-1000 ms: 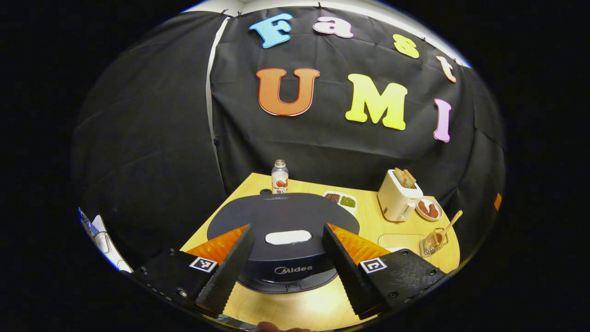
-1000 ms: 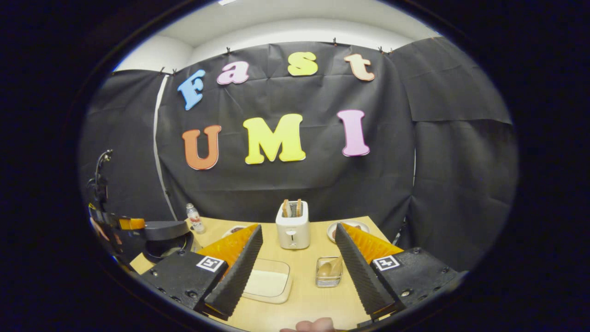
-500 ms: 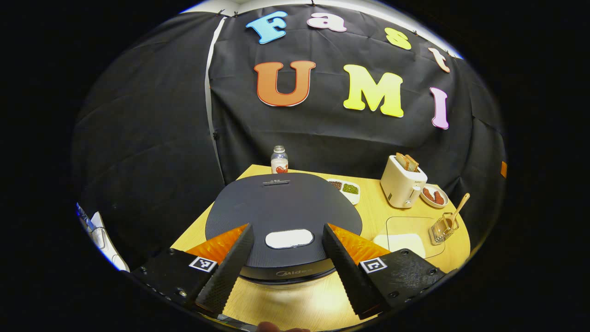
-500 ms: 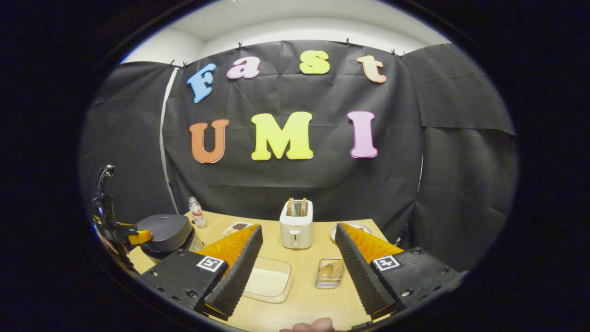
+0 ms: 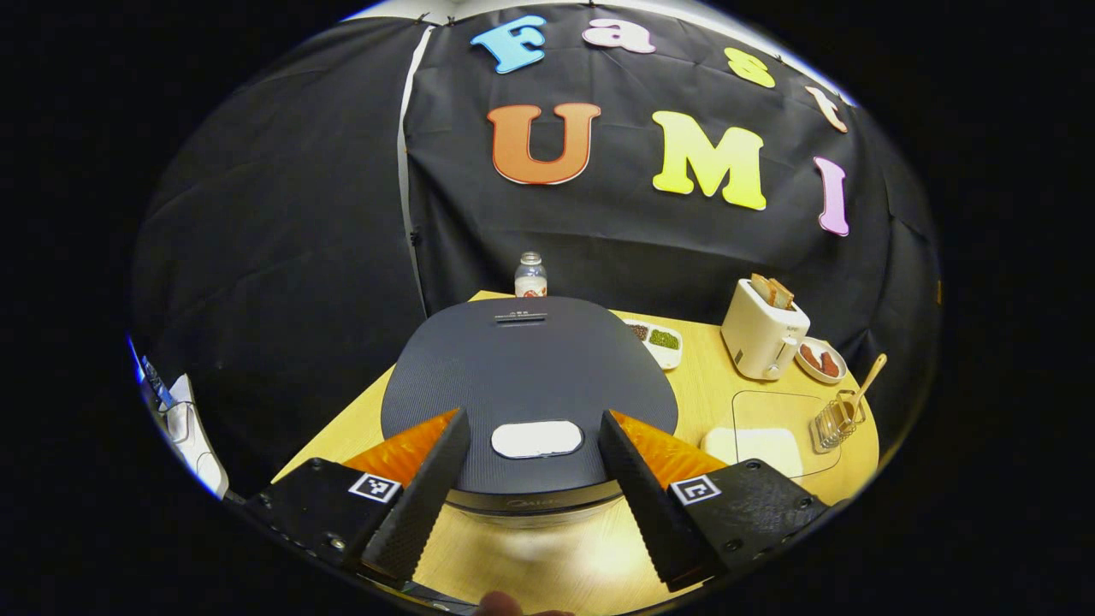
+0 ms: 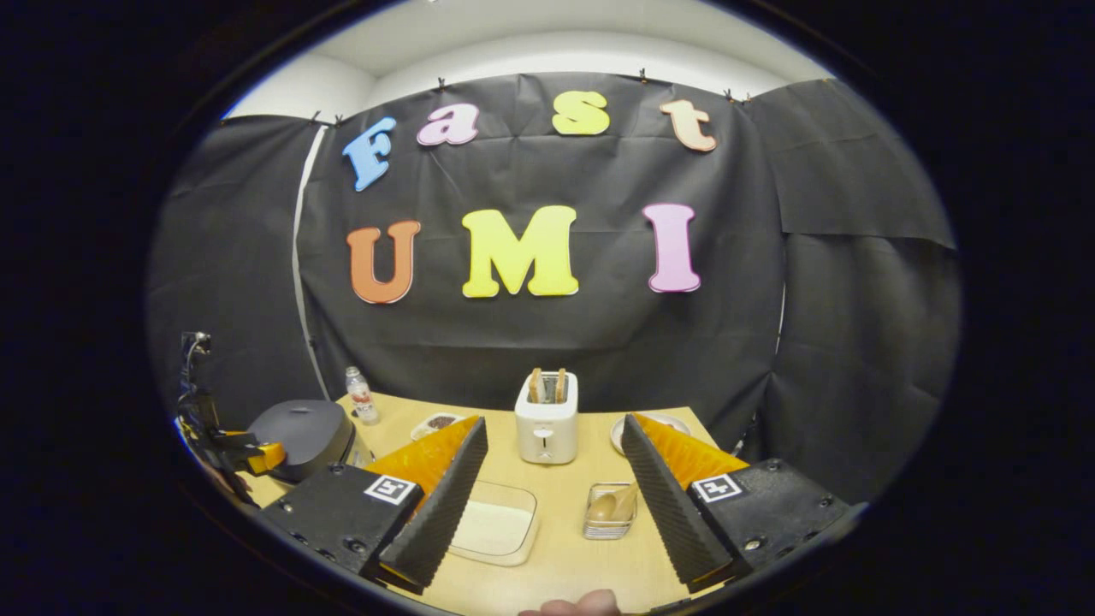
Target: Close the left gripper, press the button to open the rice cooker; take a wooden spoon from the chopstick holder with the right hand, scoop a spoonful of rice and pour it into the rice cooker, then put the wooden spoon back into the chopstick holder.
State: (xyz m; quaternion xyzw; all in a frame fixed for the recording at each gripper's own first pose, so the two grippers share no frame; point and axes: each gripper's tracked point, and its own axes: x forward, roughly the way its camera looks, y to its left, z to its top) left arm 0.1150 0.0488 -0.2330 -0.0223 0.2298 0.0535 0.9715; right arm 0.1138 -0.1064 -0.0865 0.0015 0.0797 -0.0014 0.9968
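Between the spread fingers of the left gripper (image 5: 532,500), in the left gripper view, sits the dark grey round rice cooker (image 5: 529,385) with its lid down; its pale oval button (image 5: 536,439) lies just ahead of the tips, untouched, and the jaws stand wide apart with nothing between them; at three o'clock on the light wooden table (image 5: 710,393) stands the wire chopstick holder (image 5: 834,423) with the wooden spoon (image 5: 866,385) leaning out of it, beside a clear tray of white rice (image 5: 757,441). From the right gripper view, the right gripper (image 6: 552,500) hangs open and empty above the table; the holder lies at one o'clock between its fingers, the rice tray at eleven; the cream toaster (image 6: 547,417) stands at twelve; the spoon's bowl seems to rest inside the holder, though it is small.
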